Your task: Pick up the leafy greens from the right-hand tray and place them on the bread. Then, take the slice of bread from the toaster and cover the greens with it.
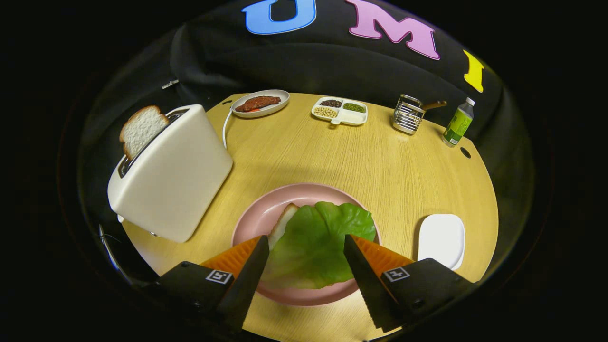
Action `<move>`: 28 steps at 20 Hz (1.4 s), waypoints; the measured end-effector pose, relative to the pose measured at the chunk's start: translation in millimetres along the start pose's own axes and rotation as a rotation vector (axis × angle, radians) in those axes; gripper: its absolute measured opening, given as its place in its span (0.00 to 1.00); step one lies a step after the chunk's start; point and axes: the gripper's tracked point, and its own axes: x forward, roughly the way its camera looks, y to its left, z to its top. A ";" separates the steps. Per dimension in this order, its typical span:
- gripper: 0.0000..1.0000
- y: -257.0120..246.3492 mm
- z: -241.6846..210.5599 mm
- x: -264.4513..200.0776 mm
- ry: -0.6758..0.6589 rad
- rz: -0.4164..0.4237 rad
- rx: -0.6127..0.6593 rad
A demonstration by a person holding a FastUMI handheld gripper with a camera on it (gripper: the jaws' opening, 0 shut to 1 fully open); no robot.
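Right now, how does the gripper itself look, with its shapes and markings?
The gripper has two long, flat fingers that narrow to points; the right one has a saw-toothed inner edge. Each finger is set on a blocky black mount that bears a small square white marker with a black pattern. Ribbed panels lie along the outer sides of the fingers.

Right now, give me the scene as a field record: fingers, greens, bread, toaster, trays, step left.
fingers: gripper open, spread either side of the greens, not pressing
greens: lettuce leaf lying on the bread, between the fingers
bread: bottom slice on pink plate, mostly covered
toaster: white toaster left of the plate, second slice sticking out of the slot
right tray: white tray, right of the plate
step left: take the toaster slice, cover the greens
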 end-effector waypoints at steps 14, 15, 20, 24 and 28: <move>0.99 100.4 126.0 -93.0 -0.281 0.191 -0.117; 0.99 110.2 134.8 -98.5 -0.299 0.203 -0.140; 0.99 168.1 160.0 -118.5 -0.363 0.277 -0.219; 0.99 212.7 168.9 -112.5 -0.352 0.341 -0.236; 0.99 252.7 167.9 -96.4 -0.314 0.371 -0.250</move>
